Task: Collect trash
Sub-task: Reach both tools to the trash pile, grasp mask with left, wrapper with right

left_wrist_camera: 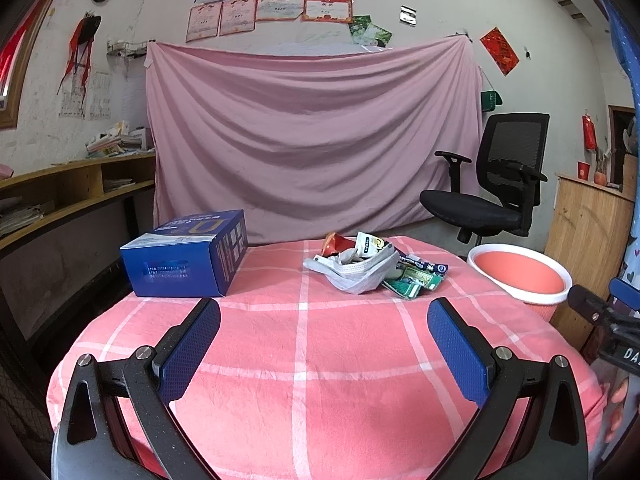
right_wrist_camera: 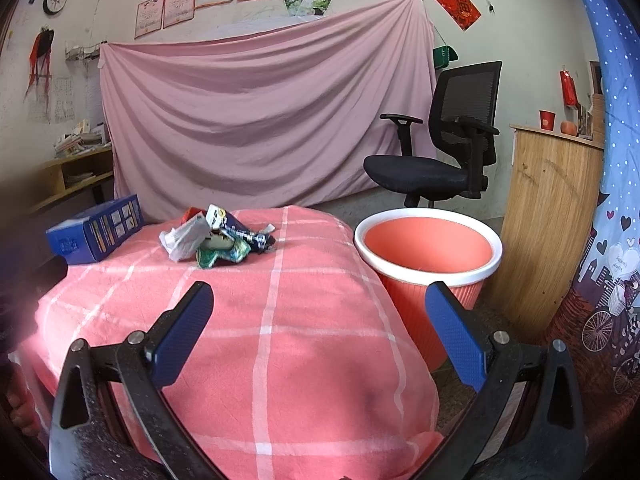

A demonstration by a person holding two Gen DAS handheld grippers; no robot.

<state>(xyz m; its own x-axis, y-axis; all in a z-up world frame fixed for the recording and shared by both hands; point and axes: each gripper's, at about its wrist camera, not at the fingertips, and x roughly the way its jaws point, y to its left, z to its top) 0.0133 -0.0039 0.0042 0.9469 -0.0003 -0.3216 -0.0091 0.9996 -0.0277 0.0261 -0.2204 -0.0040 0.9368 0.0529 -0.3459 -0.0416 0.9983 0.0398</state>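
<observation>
Left gripper (left_wrist_camera: 324,334): jaws spread wide, holding nothing, low in the frame.
Right gripper (right_wrist_camera: 319,318): jaws wide apart, holding nothing.
Trash pile (left_wrist_camera: 370,266): centre frame on the pink checked cloth (left_wrist_camera: 304,360).
Bin (right_wrist_camera: 428,256): right of the cloth's edge.
Blue box (left_wrist_camera: 188,258): left of the trash.

Matt checked cotton tablecloth (left_wrist_camera: 320,360); on it a glossy cardboard box (left_wrist_camera: 188,256) and crinkled foil wrappers (left_wrist_camera: 412,276). Beside the tablecloth, a smooth ribbed plastic bin (right_wrist_camera: 428,248).
</observation>
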